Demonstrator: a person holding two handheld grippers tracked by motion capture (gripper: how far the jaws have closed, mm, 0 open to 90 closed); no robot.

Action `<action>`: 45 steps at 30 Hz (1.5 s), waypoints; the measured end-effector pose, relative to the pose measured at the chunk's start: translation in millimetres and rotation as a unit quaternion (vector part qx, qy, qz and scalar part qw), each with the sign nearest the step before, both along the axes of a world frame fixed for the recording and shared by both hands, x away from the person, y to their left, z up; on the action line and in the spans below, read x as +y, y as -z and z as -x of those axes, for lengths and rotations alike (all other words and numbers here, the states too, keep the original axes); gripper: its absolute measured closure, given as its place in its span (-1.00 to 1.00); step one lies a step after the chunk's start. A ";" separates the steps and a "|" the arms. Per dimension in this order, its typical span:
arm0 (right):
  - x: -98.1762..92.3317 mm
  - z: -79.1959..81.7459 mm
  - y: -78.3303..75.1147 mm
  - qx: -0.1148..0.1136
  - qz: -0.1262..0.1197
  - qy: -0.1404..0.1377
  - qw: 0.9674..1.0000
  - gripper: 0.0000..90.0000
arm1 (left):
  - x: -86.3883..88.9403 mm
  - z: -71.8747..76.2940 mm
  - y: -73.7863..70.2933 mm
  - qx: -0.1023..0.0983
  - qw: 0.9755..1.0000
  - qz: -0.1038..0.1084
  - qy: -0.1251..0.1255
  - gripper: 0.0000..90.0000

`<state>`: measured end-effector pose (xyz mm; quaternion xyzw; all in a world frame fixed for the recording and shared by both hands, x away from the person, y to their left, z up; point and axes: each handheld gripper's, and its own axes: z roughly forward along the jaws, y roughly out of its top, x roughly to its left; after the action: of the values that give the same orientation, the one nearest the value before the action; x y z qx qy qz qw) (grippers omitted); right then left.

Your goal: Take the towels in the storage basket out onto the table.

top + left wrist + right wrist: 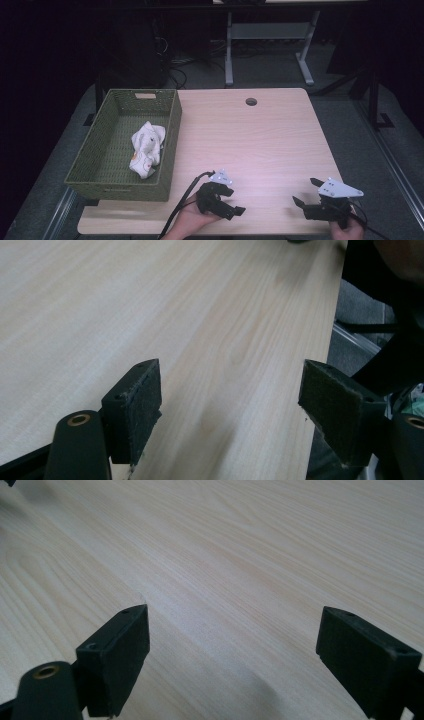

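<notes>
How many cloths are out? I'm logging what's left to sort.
1. A crumpled white cloth lies inside the green woven basket at the table's left edge; anything under it would be hidden.

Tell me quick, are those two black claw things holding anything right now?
Left gripper: open, jaws wide apart, nothing between them, above the bare table.
Right gripper: open, jaws wide apart, holding nothing.

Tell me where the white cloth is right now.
In the high view the cloth lies crumpled inside the green basket on the table's left side, against the basket's right wall, up and left of the left tongs.
</notes>
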<state>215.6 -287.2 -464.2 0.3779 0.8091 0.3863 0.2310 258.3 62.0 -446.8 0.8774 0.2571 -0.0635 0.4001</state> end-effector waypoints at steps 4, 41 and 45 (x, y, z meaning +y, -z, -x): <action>1.9 0.2 0.4 0.004 -0.003 0.000 1.000 -0.70 | 0.3 -2.9 -1.8 -0.003 1.000 -0.003 0.001 -0.45; 9.3 0.8 0.8 0.005 0.005 -0.006 1.000 -0.70 | 50.8 -83.1 -114.4 0.008 0.999 -0.045 0.030 -0.47; 10.4 0.6 0.9 0.004 0.007 -0.008 1.000 -0.70 | 60.8 -91.2 -120.3 0.009 0.999 -0.049 0.020 -0.47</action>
<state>215.0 -276.9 -465.1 0.3716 0.8156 0.3811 0.2269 349.5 122.8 -326.5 0.9001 0.2461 -0.0665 0.3533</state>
